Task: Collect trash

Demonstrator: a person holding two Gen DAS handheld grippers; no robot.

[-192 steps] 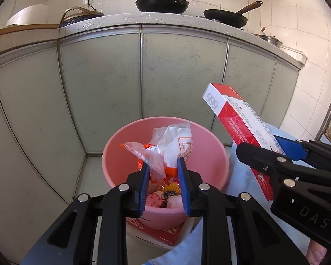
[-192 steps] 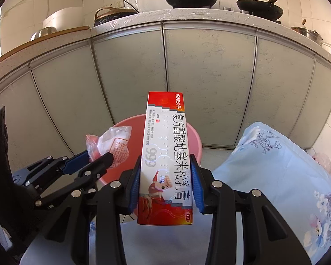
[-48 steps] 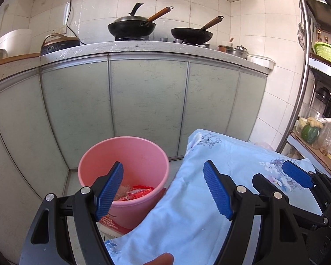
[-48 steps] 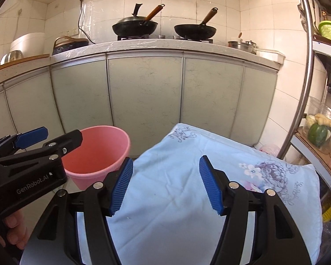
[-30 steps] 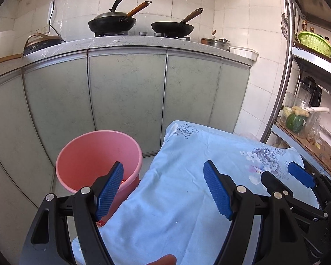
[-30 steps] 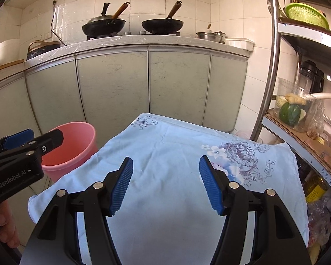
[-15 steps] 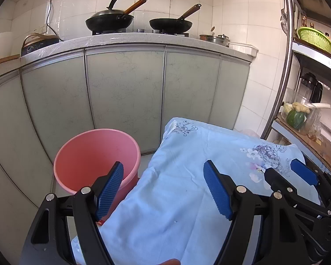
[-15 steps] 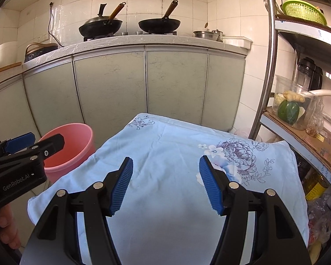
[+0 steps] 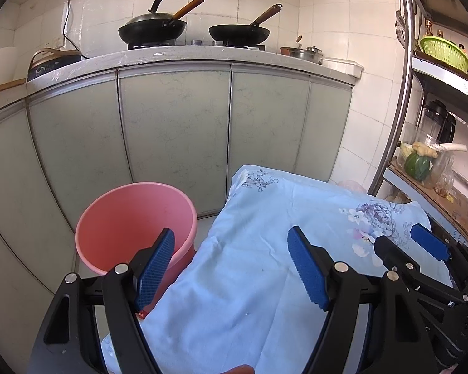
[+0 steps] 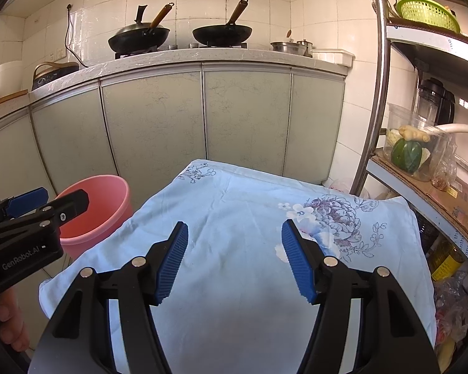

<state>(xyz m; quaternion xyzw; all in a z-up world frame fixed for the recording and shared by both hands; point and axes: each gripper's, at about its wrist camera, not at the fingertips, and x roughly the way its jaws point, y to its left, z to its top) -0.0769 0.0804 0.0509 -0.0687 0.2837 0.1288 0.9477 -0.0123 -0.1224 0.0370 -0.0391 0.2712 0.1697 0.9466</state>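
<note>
Both jaws stand wide with nothing between them: left gripper (image 9: 231,263) and right gripper (image 10: 234,257), marked "GenRobot.AI", hover over the bare pale-blue floral cloth (image 10: 234,218). Beyond its left edge, just beside it, stands the round pink plastic trash bucket (image 9: 131,215), before grey cabinet doors (image 9: 174,124).

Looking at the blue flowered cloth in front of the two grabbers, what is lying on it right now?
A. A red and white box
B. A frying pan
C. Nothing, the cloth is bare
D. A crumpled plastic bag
C: the blue flowered cloth shows only its own print, both the left gripper and the right gripper stand open and empty above it, and the pink bucket sits beside it.
</note>
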